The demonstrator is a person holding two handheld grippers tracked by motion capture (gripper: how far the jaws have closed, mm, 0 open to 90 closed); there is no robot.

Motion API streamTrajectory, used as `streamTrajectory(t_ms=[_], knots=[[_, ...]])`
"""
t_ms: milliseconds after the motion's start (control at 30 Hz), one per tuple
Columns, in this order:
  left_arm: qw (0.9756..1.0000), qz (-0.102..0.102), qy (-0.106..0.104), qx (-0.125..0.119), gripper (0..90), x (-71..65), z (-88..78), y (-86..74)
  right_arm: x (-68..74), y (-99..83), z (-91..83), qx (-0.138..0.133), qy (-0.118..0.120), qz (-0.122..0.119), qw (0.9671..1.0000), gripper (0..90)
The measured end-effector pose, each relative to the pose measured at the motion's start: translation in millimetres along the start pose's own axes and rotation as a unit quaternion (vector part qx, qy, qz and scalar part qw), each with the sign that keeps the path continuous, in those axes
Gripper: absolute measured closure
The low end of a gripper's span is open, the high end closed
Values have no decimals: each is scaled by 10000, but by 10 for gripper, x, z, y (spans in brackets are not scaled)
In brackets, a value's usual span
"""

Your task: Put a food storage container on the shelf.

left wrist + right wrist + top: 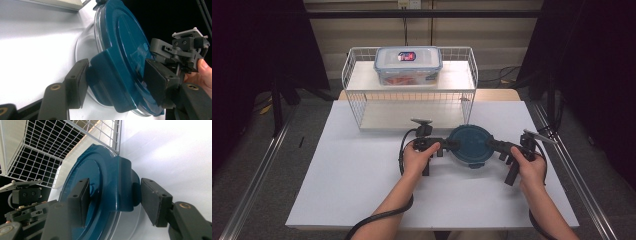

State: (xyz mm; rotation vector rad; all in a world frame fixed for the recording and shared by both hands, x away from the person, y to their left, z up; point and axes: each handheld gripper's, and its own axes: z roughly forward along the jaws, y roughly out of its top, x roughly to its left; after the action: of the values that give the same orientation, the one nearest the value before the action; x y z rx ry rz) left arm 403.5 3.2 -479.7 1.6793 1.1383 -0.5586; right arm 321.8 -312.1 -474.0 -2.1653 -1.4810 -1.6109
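High view
Worktop (362, 175): white board, with the person's forearms coming in from the bottom edge.
Round container (470, 145): clear tub under a dark blue lid, sitting on the worktop just in front of the wire rack (409, 90), between the two claws.
Left claw (451, 145): at the container's left edge, on a lid flap.
Right claw (493, 144): at the container's right edge, on the opposite flap.
Rack top shelf: a rectangular lidded box (408, 65) with something red inside, well apart from the hands.

Left gripper view
Left claw (113, 82): jaws on either side of a thick blue flap (105, 75), pinching it; the far jaw lies on the lid top.
Lid (125, 37): smooth and glossy, with a clear rim showing beneath.
Right claw (180, 50): seen farther off, at the far edge.

Right gripper view
Right claw (113, 197): one jaw on the lid top, the other just beside the outer face of the flap (123, 187); close around it, though full contact on the outer side is hard to confirm.

Handling (judgement)
Weight: probably light, no contents visible.
Stiffness: hard plastic, and the flaps likely hinge and snap.
Grip: the lid is slick, so the flaps are the best holds, taken squarely to avoid slipping.
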Motion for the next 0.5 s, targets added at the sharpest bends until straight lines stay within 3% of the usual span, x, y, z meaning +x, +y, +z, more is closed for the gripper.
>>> streamTrajectory(t_ms=[67, 300, 367, 500], knots=[[10000, 39, -6, -1, 381, 6, -4, -4, 0, -4, 1, -7, -23, -15, 10000, 428], [9997, -239, -37, -68, 397, -9, -20, -19, -8, -14, 10, -8, 51, 120, 9999, 438], [9995, -313, 35, 55, 402, -7, -45, -24, -3, -14, 8, 3, 118, 167, 9998, 441], [9990, -444, -47, 22, 413, 10, -56, -29, 20, -12, 8, 5, 120, 155, 9998, 446]])
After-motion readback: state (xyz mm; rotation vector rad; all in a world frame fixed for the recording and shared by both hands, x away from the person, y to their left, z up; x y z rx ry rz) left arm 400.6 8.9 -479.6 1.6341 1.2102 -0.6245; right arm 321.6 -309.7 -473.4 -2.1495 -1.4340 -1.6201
